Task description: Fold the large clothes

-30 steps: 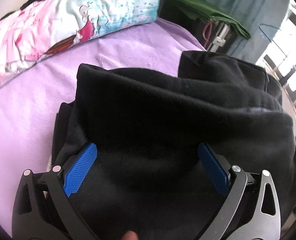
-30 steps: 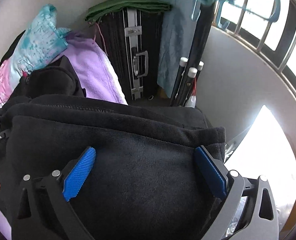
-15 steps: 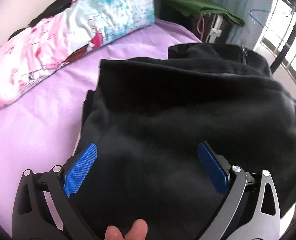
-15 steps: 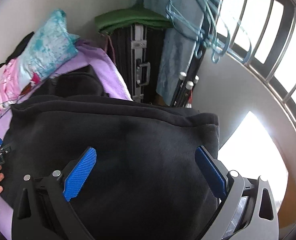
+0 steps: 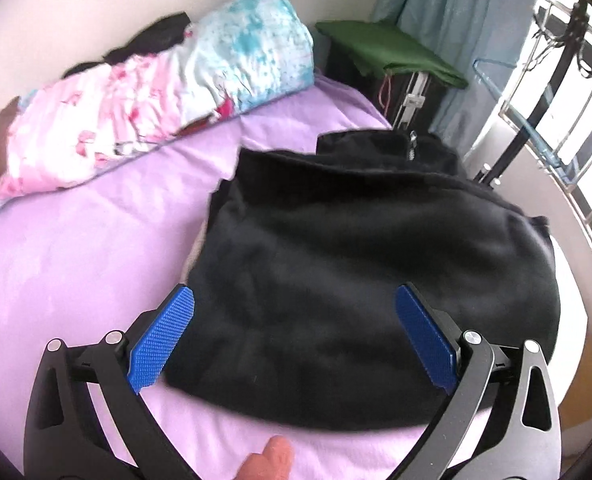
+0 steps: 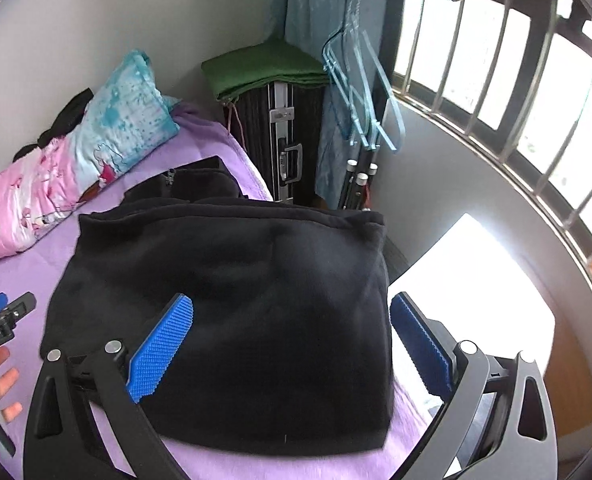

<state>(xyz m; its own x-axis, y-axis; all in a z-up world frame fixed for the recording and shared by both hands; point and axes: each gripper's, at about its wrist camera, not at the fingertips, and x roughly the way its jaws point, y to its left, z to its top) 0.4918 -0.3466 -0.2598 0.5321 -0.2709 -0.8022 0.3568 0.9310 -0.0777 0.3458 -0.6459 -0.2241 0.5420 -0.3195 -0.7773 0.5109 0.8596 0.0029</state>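
A bed with a purple sheet point(image 5: 75, 248) fills the lower part of both views. At its far left edge, against the pale wall, lies a pink and turquoise pillow point(image 5: 155, 92). Further right stands a dark suitcase point(image 6: 283, 140) with a folded green cloth point(image 6: 263, 68) on top, then a blue curtain point(image 5: 456, 40), turquoise hangers point(image 6: 360, 92) and a barred window point(image 6: 516, 80) on the far right.

The black garment point(image 5: 356, 248) lies folded in a thick stack on the sheet, near the bed's right edge. The left gripper point(image 5: 296, 340) hovers over its near edge, blue pads spread wide and holding nothing. The right gripper point(image 6: 291, 344) is likewise wide open and empty above the garment's right half; the other gripper and fingers of a hand point(image 6: 3, 384) show at that view's left edge.

A second ago both grippers sat low against the fabric, which filled the space between the pads. Since then they have drawn back and up, baring purple sheet along the garment's near edge.
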